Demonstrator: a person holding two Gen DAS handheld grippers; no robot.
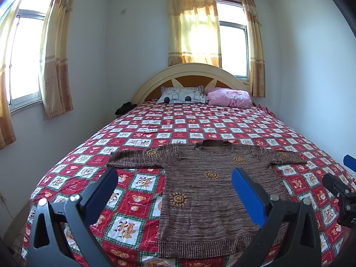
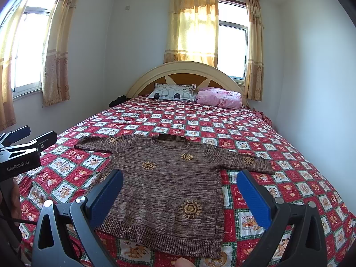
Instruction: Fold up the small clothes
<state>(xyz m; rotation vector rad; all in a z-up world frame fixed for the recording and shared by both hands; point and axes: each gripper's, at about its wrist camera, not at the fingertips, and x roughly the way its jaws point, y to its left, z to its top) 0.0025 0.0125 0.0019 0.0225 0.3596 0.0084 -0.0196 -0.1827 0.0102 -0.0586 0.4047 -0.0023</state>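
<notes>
A small brown knit sweater (image 1: 207, 189) with orange sun patterns lies flat on the bed, both sleeves spread out and its hem toward me. My left gripper (image 1: 174, 175) hangs open above the sweater's left half, holding nothing. In the right wrist view the same sweater (image 2: 169, 178) lies spread, and my right gripper (image 2: 180, 178) is open above its lower part, empty. The right gripper's tip (image 1: 338, 178) shows at the right edge of the left wrist view. The left gripper (image 2: 29, 138) appears at the left edge of the right wrist view.
The bed carries a red checked cartoon bedspread (image 1: 200, 124). A patterned pillow (image 1: 181, 95) and a pink pillow (image 1: 229, 98) lie by the arched headboard (image 1: 189, 71). Dark clothing (image 1: 124, 108) sits at the bed's far left. Curtained windows (image 1: 231, 42) line the walls.
</notes>
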